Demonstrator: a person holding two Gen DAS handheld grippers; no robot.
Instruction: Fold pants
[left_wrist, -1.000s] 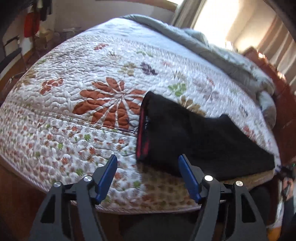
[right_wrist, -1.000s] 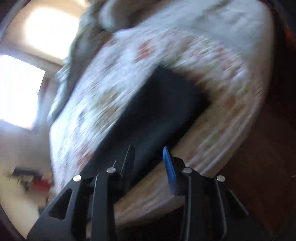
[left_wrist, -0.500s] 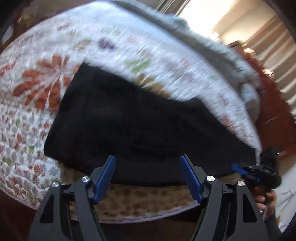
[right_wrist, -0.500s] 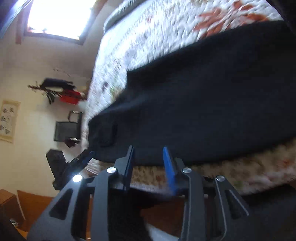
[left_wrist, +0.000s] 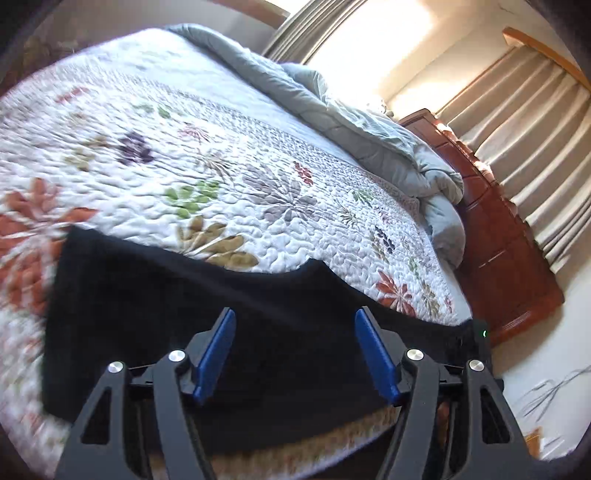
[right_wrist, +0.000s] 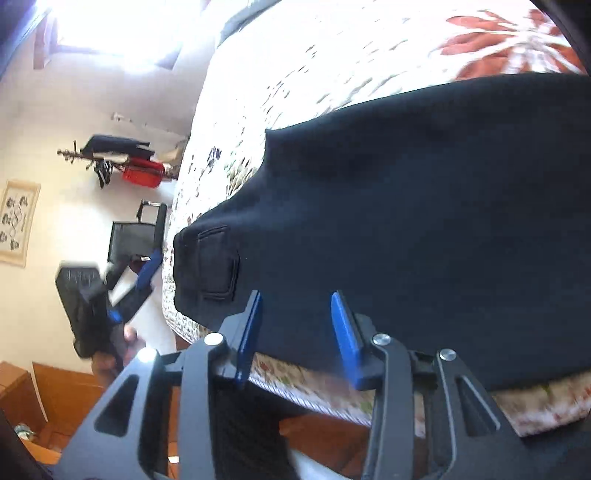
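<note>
- Black pants (left_wrist: 192, 317) lie flat along the near edge of the bed's floral quilt (left_wrist: 229, 155); a second earlier the left wrist view showed them farther off, with a red-lined end turned toward the camera.
- Left tool (left_wrist: 293, 350): blue fingers (left_wrist: 216, 350) apart, nothing between them, hovering over the near hem. It has closed in on the cloth within the last second, which suggests a grasp for the next fold is being set up.
- Right tool (right_wrist: 295, 332): fingers apart too, empty, poised at the pants' near edge; the gap reads wider than half a second ago.
- Left wrist view only: the grey duvet (left_wrist: 369, 125) bunched at the far side, the wooden footboard (left_wrist: 498, 236) and curtains (left_wrist: 524, 122).
- Right wrist view only: a sewn pocket (right_wrist: 218, 264) near the pants' end, and the left tool seen from outside, beside that end, off the bed.
- Judgement: the pants look already halved lengthwise; a crosswise fold remains.
</note>
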